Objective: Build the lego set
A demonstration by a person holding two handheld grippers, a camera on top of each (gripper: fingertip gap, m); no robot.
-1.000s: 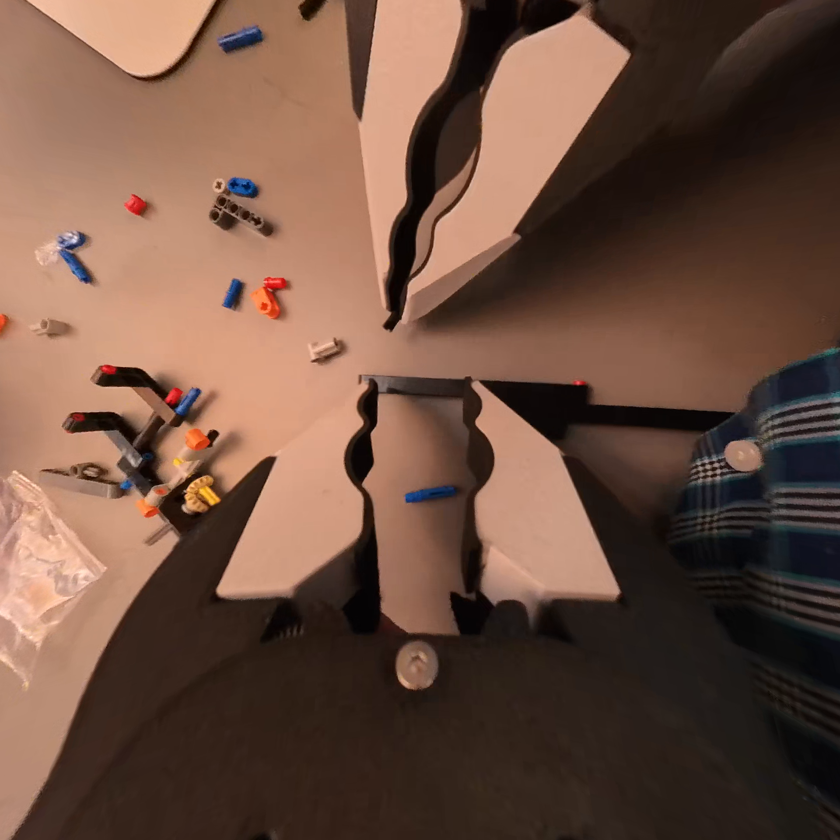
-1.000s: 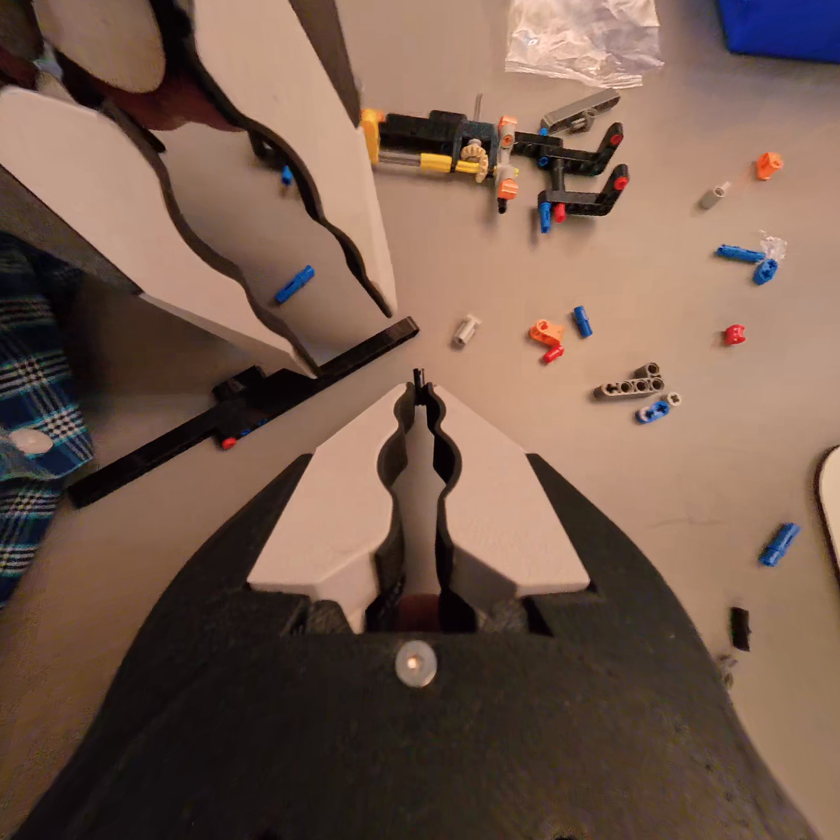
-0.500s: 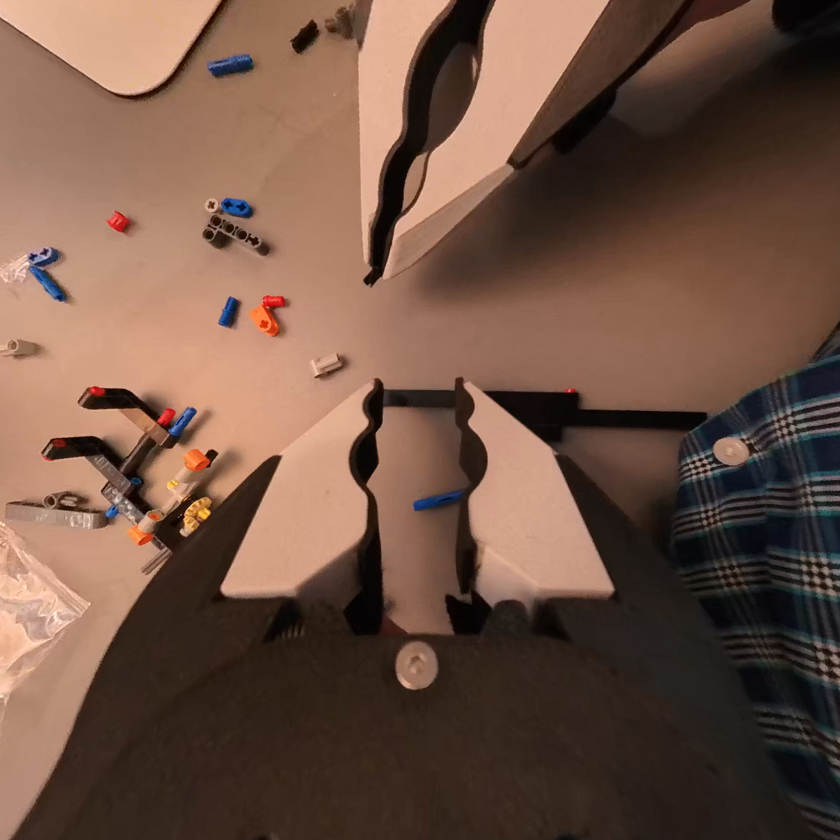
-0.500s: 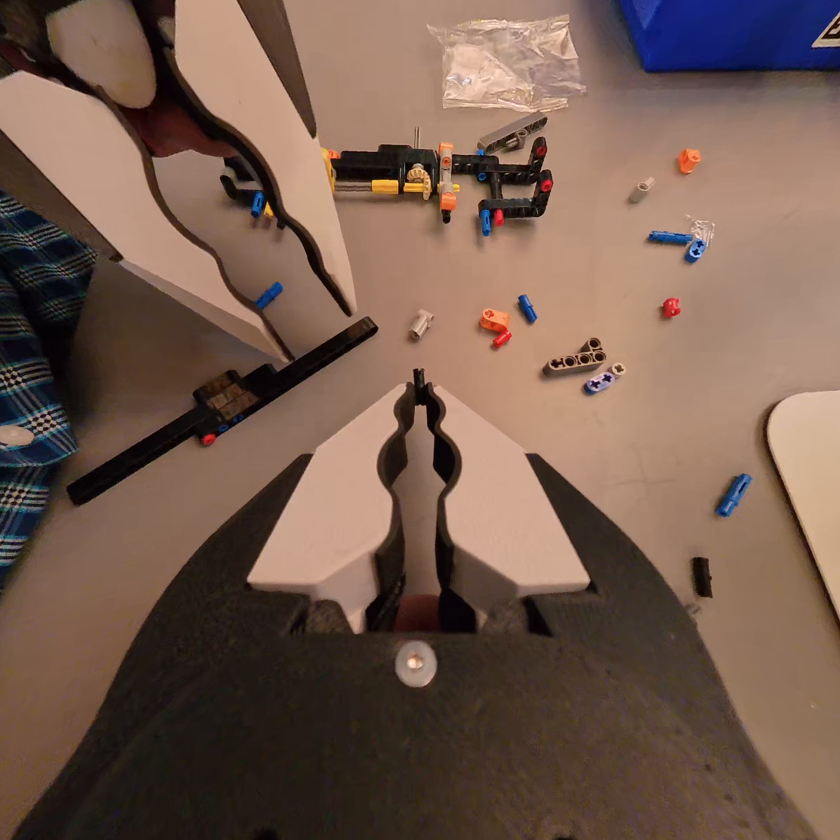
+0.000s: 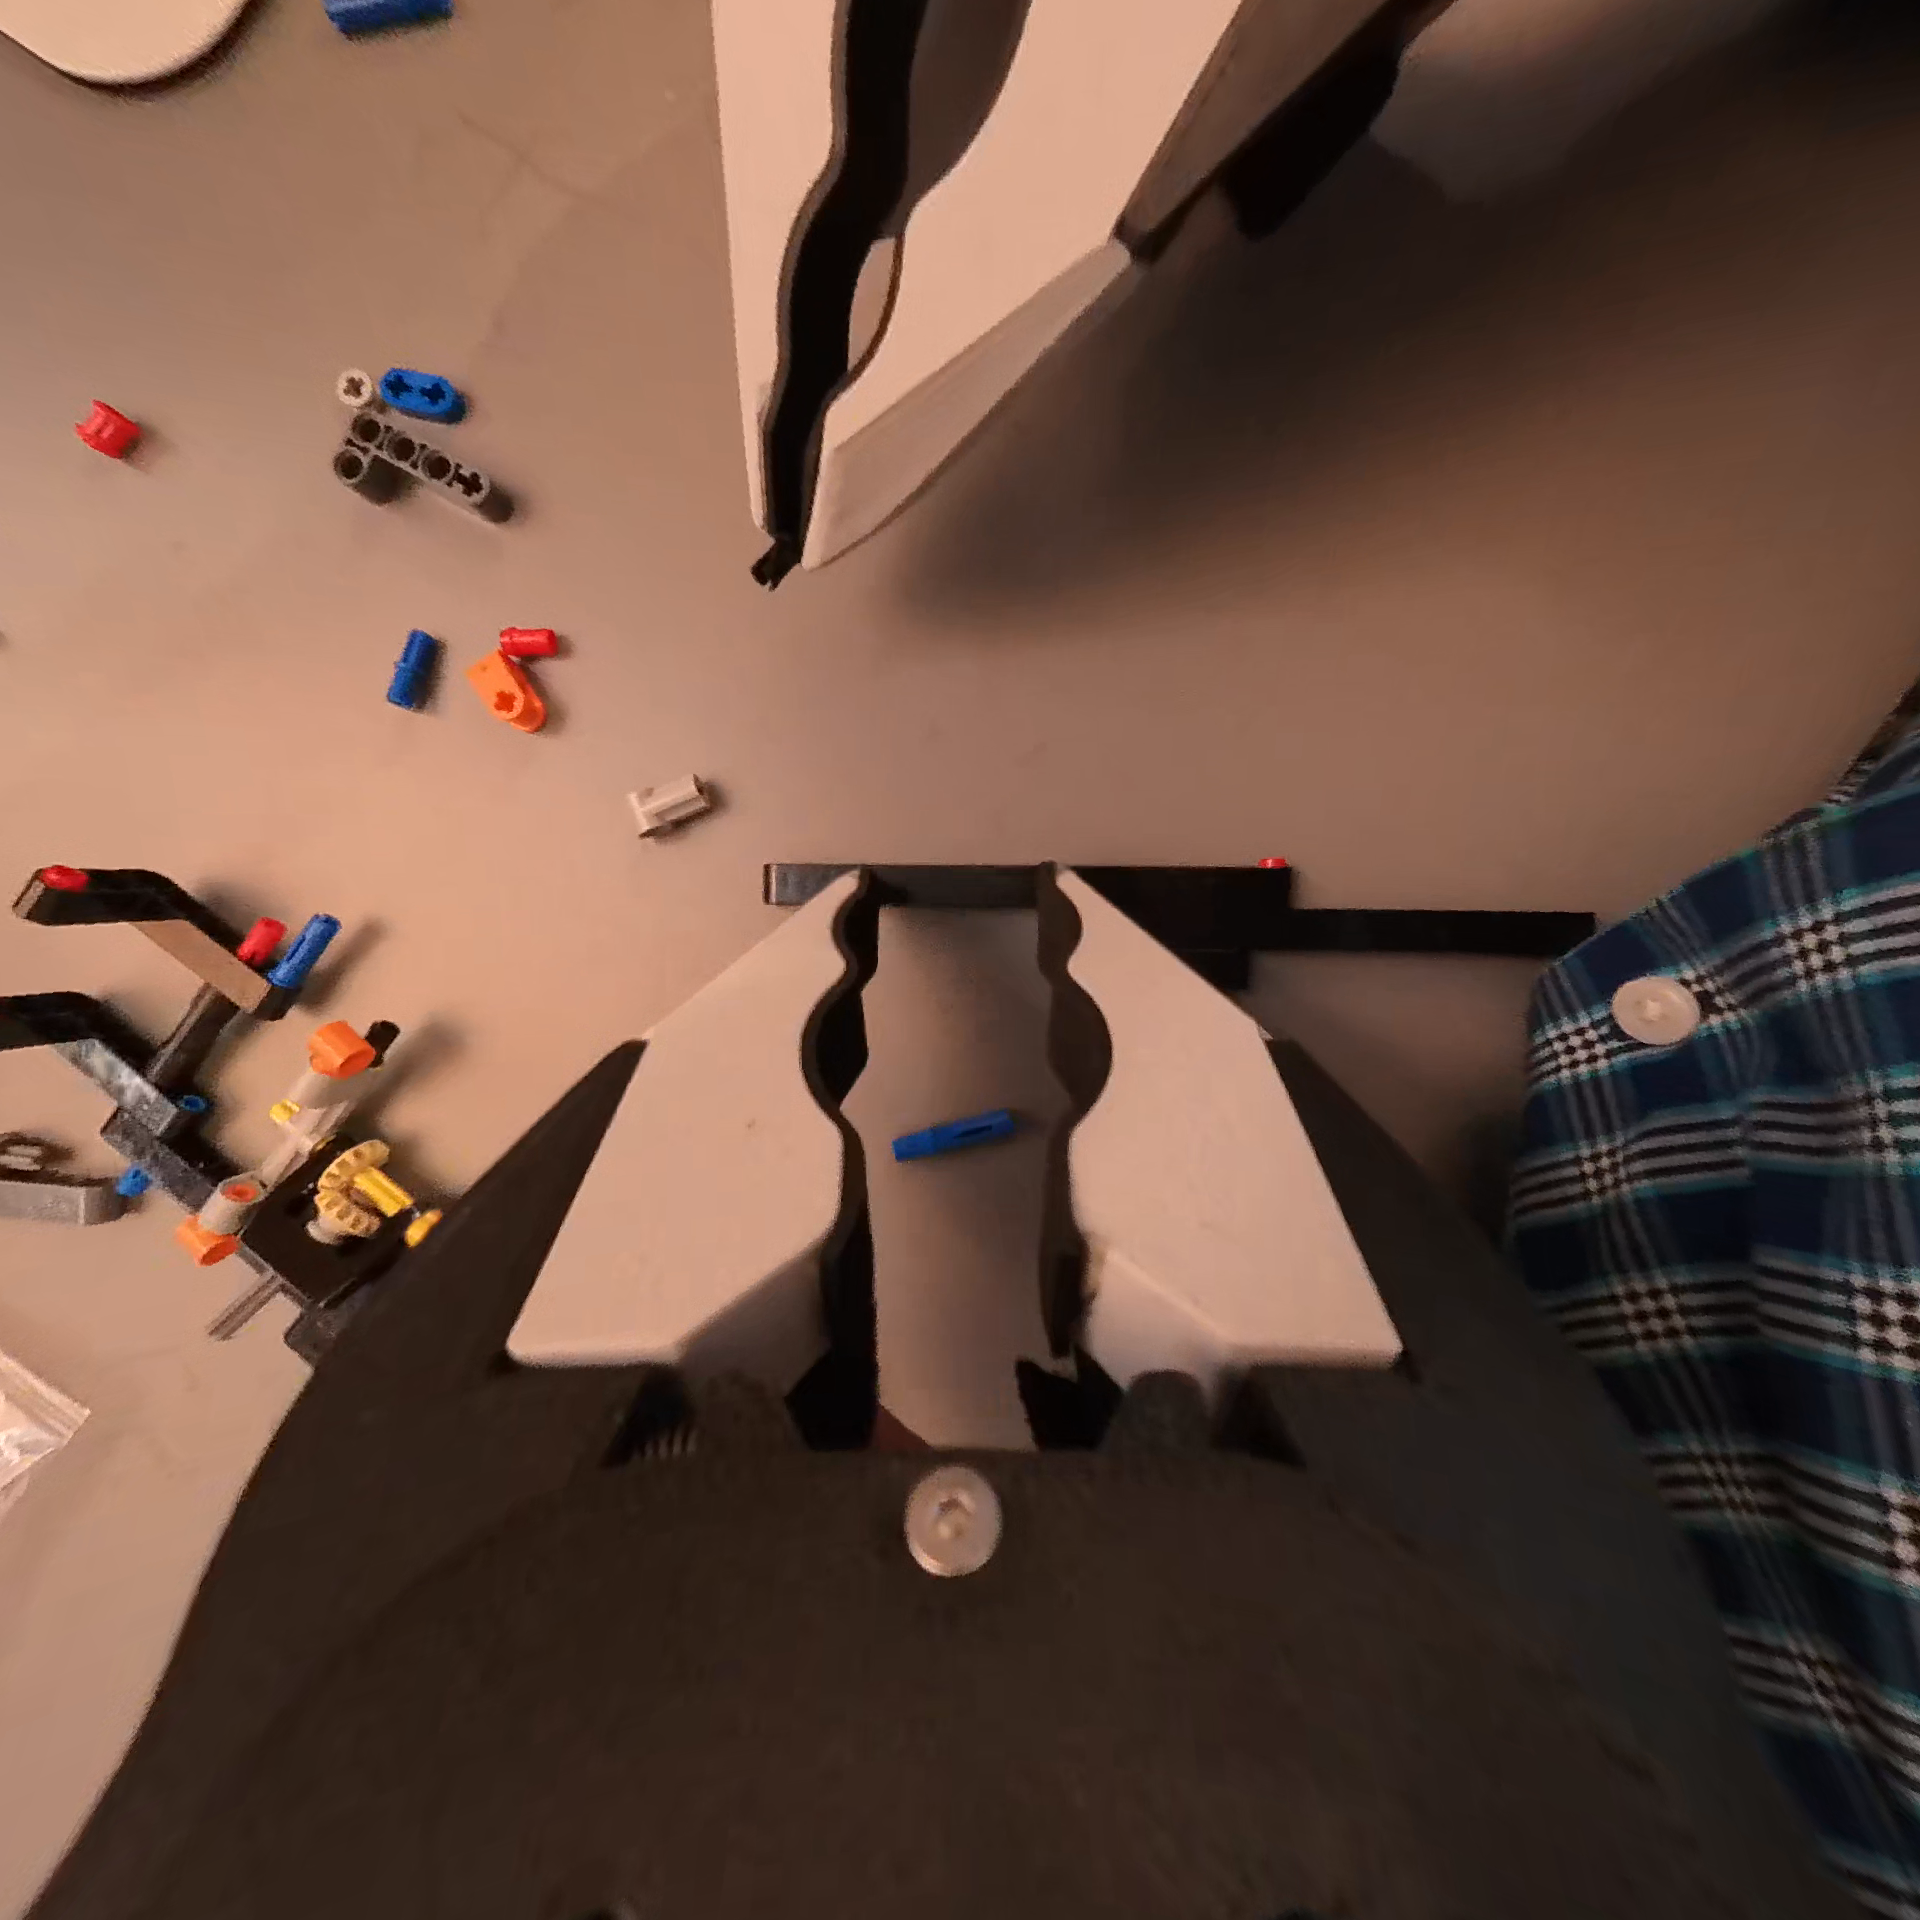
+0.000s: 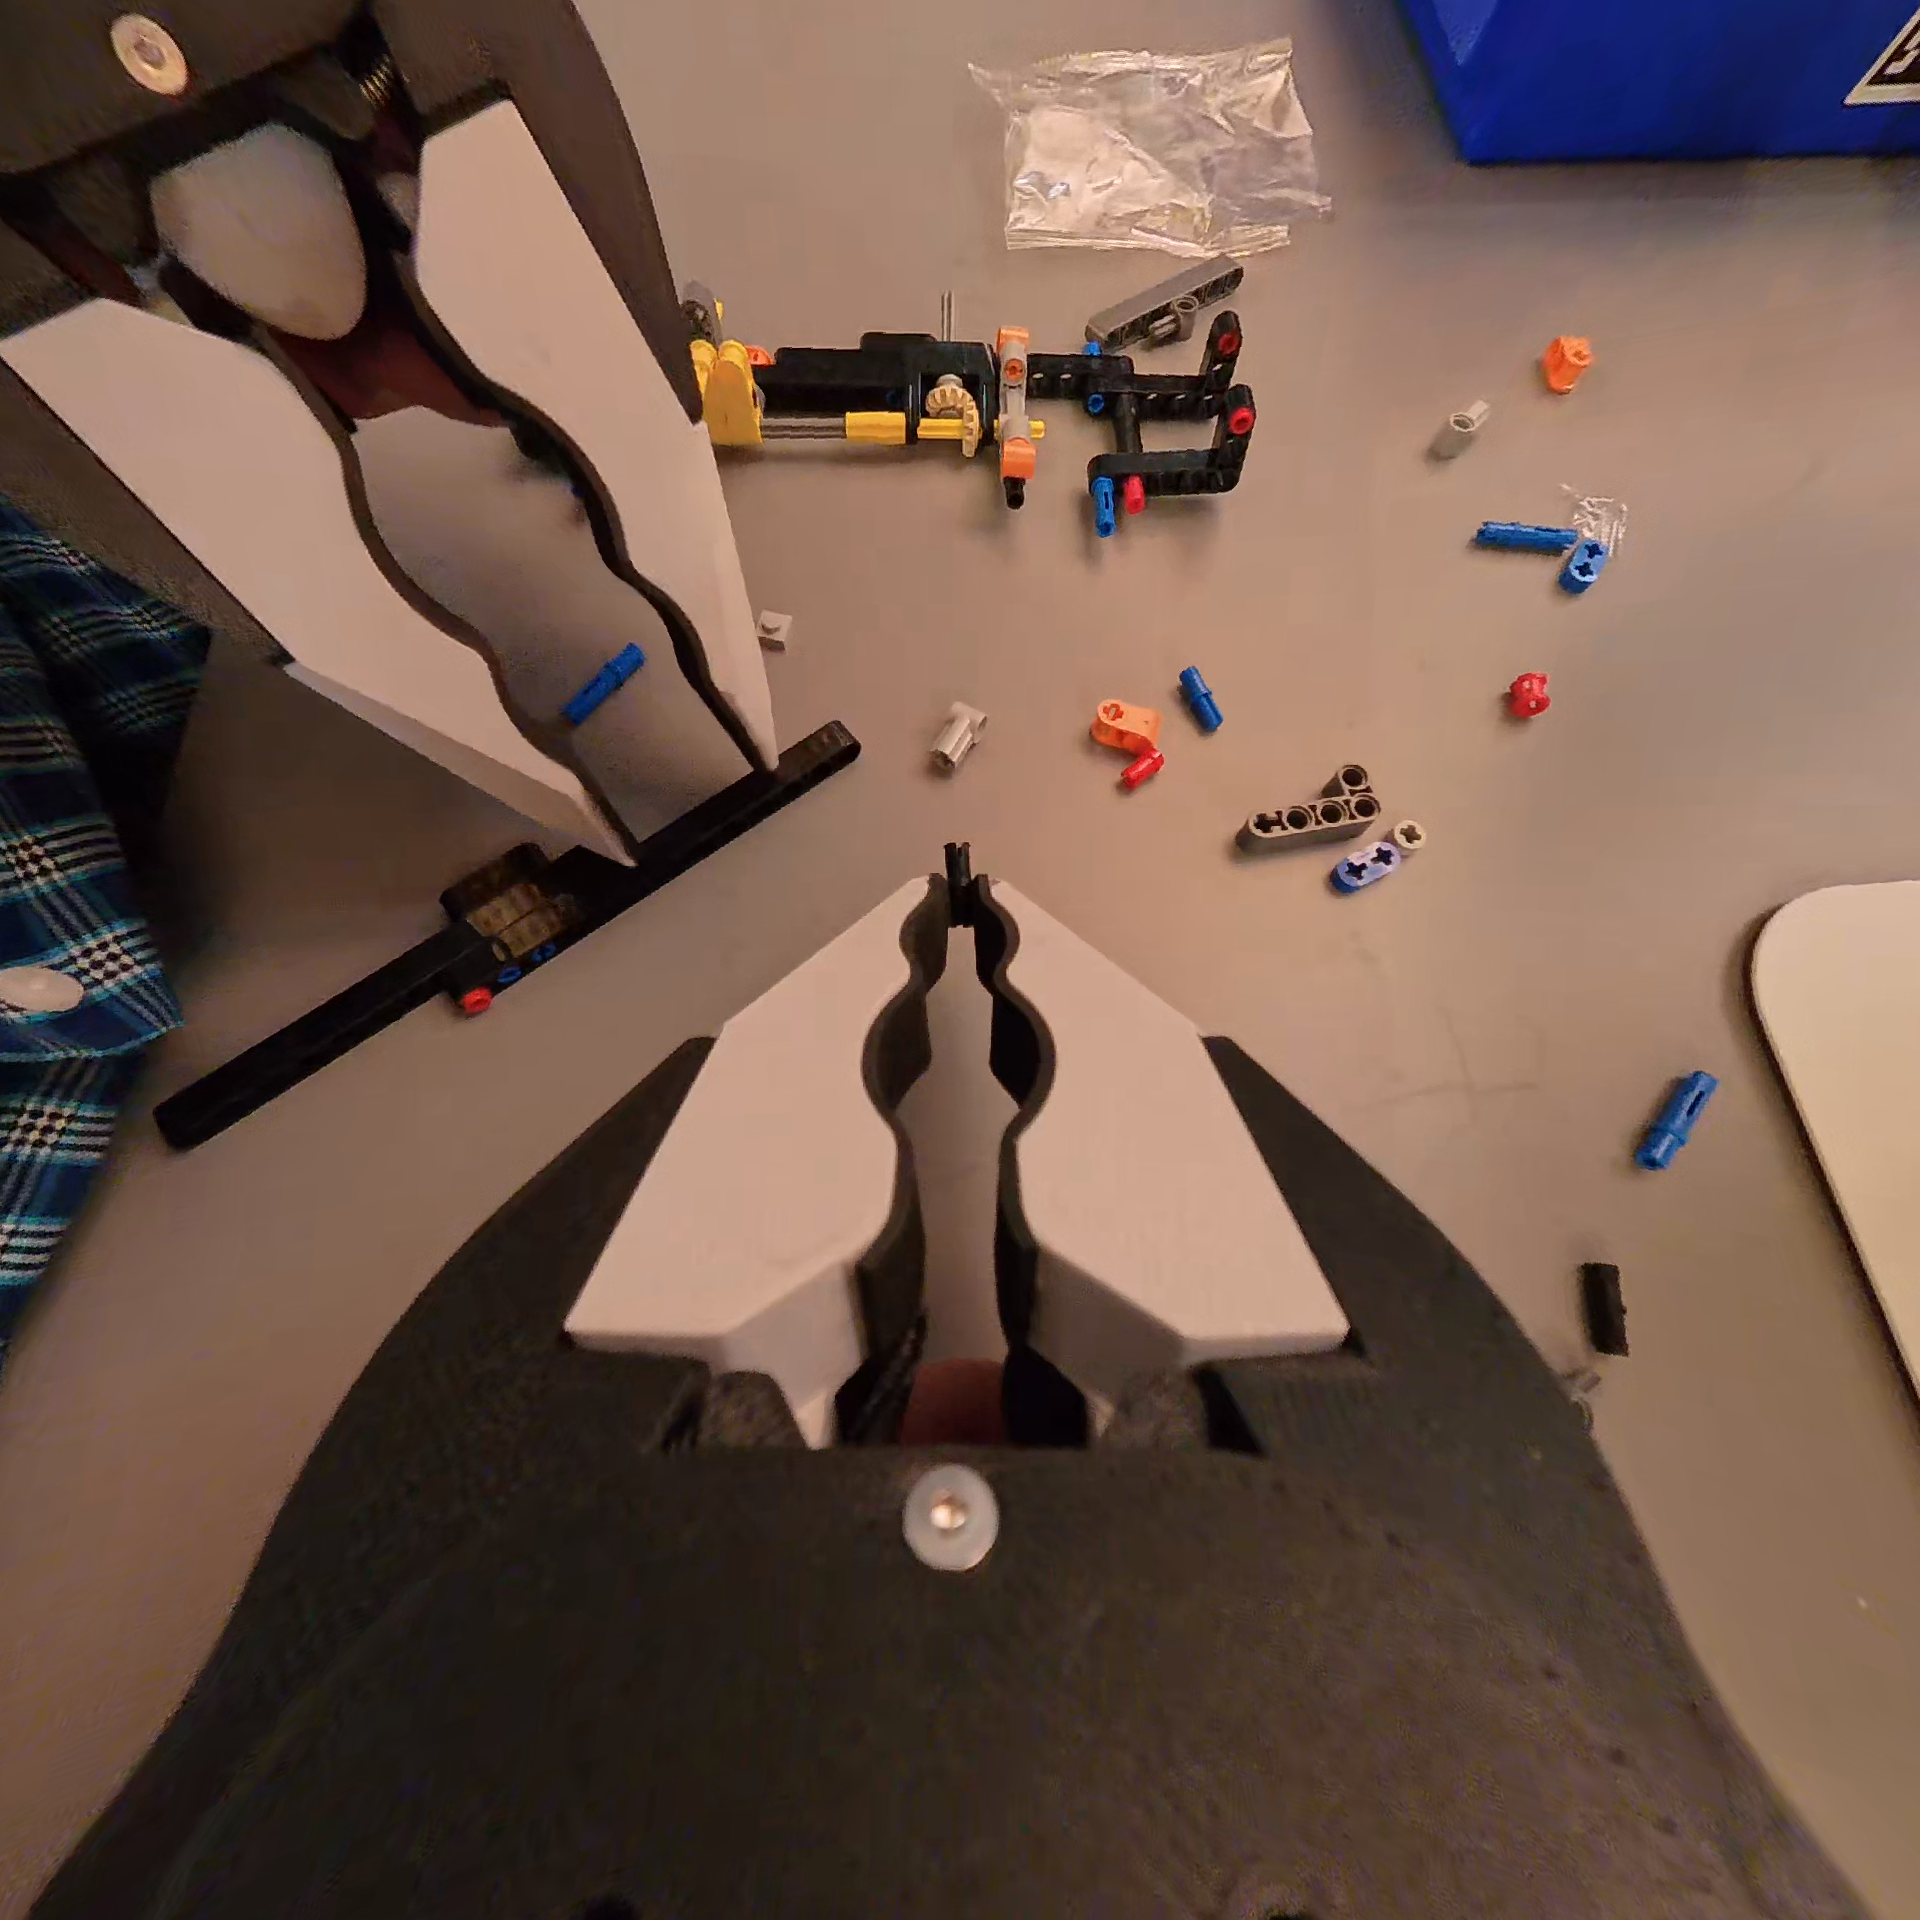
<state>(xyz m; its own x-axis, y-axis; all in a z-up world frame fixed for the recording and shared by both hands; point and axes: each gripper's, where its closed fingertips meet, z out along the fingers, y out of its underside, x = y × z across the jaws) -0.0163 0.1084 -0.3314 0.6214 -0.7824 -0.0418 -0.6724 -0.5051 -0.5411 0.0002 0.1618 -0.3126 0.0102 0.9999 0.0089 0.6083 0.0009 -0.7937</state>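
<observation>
My right gripper (image 6: pixel 961 888) is shut on a small black pin (image 6: pixel 957 868) and holds it above the table; it also shows at the top of the left wrist view (image 5: pixel 790 540). My left gripper (image 5: pixel 956 883) is open, and its fingertips rest at a long black beam (image 5: pixel 1434 925) that lies flat. In the right wrist view the left gripper (image 6: pixel 696 805) stands over the near end of that beam (image 6: pixel 312 1049). A blue pin (image 5: pixel 951 1135) lies on the table between the left fingers. A black, yellow and orange part-built model (image 6: pixel 935 405) lies farther off.
Loose pieces lie scattered: an orange connector (image 6: pixel 1122 722), a grey angled beam (image 6: pixel 1314 816), blue pins and red bushes. A clear plastic bag (image 6: pixel 1153 145), a blue box (image 6: pixel 1662 73) and a white board (image 6: pixel 1849 1091) stand around. A plaid sleeve (image 5: pixel 1745 1247) is beside the beam. My right fingertips sit around 6 cm from my left ones. My right gripper's tips are some 7 cm from the orange connector (image 6: pixel 1122 722). Look for it in the left wrist view (image 5: pixel 503 689) too.
My right gripper has drawn back and up from the black beam with the black pin in it. My left gripper has narrowed a little and its tips have settled at the beam.
</observation>
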